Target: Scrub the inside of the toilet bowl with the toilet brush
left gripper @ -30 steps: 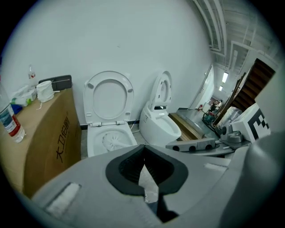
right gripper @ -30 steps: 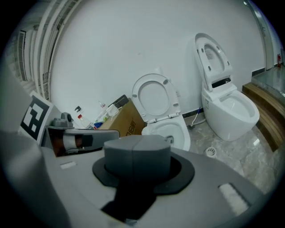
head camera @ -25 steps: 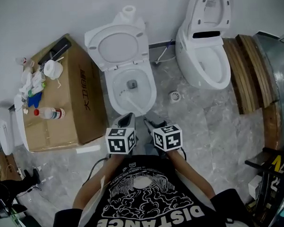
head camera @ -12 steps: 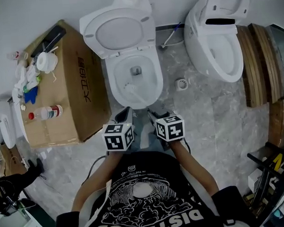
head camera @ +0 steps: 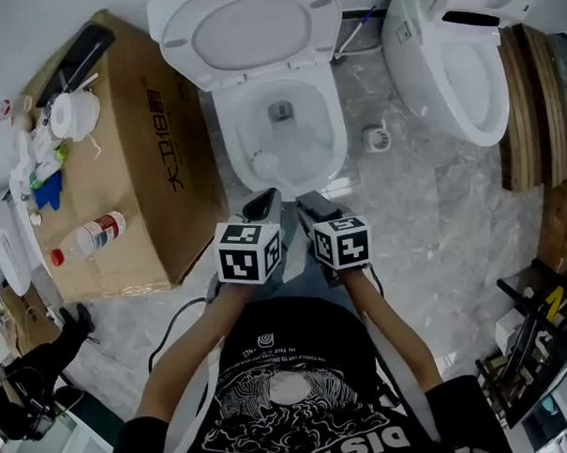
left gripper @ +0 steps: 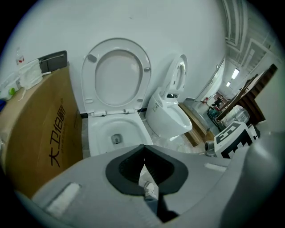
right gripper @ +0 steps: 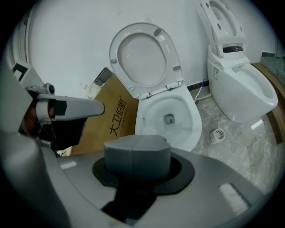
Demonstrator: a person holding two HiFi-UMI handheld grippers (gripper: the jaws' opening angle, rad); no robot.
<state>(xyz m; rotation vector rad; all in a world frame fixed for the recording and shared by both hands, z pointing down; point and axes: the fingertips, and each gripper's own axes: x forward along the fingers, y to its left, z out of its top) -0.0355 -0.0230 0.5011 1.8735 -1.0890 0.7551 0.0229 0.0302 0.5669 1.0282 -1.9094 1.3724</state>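
Note:
The white toilet bowl (head camera: 329, 144) stands open ahead of me, its seat and lid (head camera: 247, 30) raised against the wall. A white toilet brush (head camera: 265, 162) has its head low inside the bowl near the front wall, short of the drain hole (head camera: 279, 110). Its thin handle runs back to my right gripper (head camera: 313, 205), which is shut on it at the bowl's front rim. In the right gripper view the brush head (right gripper: 149, 129) shows just past the closed jaws. My left gripper (head camera: 266, 201) hovers beside it, shut and empty; the bowl (left gripper: 133, 127) lies beyond its jaws.
A cardboard box (head camera: 159, 179) stands against the toilet's left side, with a bottle (head camera: 87, 237) and small items on top. A second toilet (head camera: 459, 63) is at the right, a floor drain (head camera: 378, 137) between them, wooden planks (head camera: 531, 88) beyond. A cable (head camera: 180, 319) trails on the marble floor.
Both grippers have moved forward to the bowl's front rim. The brush head has slid deeper into the bowl, toward the drain. The head camera has come closer to the toilet.

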